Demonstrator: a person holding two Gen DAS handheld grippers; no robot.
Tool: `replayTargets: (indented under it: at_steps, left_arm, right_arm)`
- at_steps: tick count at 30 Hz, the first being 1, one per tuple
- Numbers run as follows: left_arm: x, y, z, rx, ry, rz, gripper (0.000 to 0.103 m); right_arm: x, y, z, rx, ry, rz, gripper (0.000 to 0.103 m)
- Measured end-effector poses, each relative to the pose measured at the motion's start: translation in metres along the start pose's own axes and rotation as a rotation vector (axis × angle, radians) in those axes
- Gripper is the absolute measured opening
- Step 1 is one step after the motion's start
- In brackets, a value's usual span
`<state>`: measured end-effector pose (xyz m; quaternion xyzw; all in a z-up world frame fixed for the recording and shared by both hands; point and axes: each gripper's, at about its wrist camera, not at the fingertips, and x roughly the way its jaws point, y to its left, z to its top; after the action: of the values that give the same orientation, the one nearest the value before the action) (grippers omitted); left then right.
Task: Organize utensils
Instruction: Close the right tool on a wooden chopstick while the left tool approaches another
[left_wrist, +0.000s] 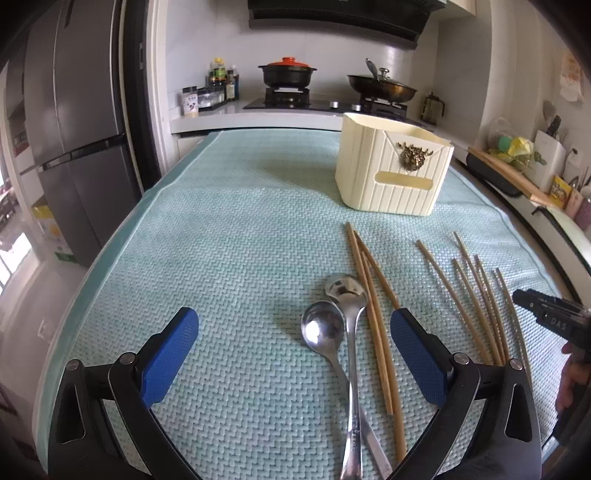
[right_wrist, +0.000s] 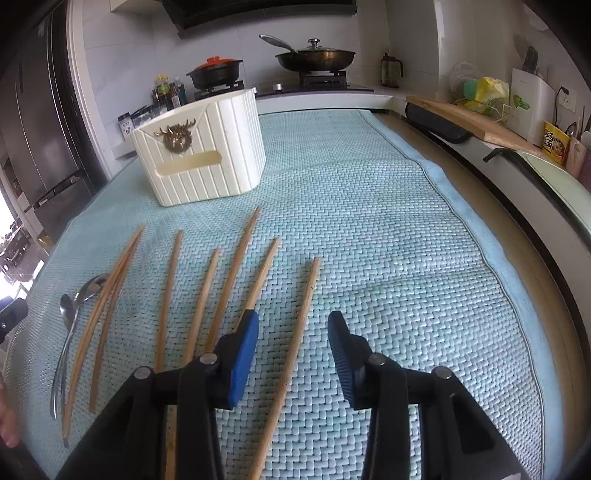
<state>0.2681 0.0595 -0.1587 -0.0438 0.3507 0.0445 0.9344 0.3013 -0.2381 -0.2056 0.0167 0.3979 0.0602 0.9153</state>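
— Between the spread blue pads of the left gripper (left_wrist: 293, 354): two shiny steel spoons (left_wrist: 334, 321), overlapping on the woven teal mat (left_wrist: 221, 240).

— Right gripper (right_wrist: 291, 354) likewise open, empty, straddling one tan bamboo chopstick (right_wrist: 291, 354); ribbed cream holder (right_wrist: 201, 155) well beyond.

— Risk: crossed handles, possibly dragging both spoons together.

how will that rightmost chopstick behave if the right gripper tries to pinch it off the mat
The rightmost chopstick looks like thin, rigid wood, so probably stiff and light. It lies flat on the woven mat, leaving little height for the fingers, so it may roll or skid aside. The open right gripper straddles it.
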Motion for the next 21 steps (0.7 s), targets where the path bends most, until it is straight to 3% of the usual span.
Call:
replayTargets:
  at_steps: [1, 3, 7, 11, 21]
  left_arm:
    - [0.002, 0.001, 0.000, -0.003, 0.004, 0.002, 0.103]
    - [0.006, 0.004, 0.002, -0.012, 0.015, 0.001, 0.103]
    - [0.014, 0.007, 0.005, -0.015, 0.038, 0.000, 0.103]
    - [0.021, 0.010, 0.006, -0.015, 0.068, -0.007, 0.103]
    - [0.051, 0.007, 0.029, -0.023, 0.177, -0.116, 0.103]
  right_arm:
    - [0.008, 0.002, 0.001, -0.007, 0.027, -0.013, 0.023]
    - [0.022, -0.001, 0.001, 0.001, 0.084, -0.017, 0.013]
    - [0.029, 0.006, 0.009, -0.075, 0.077, -0.045, 0.011]
    - [0.037, -0.004, 0.020, -0.047, 0.072, -0.021, 0.009]
    - [0.053, -0.008, 0.033, -0.051, 0.046, -0.041, 0.008]
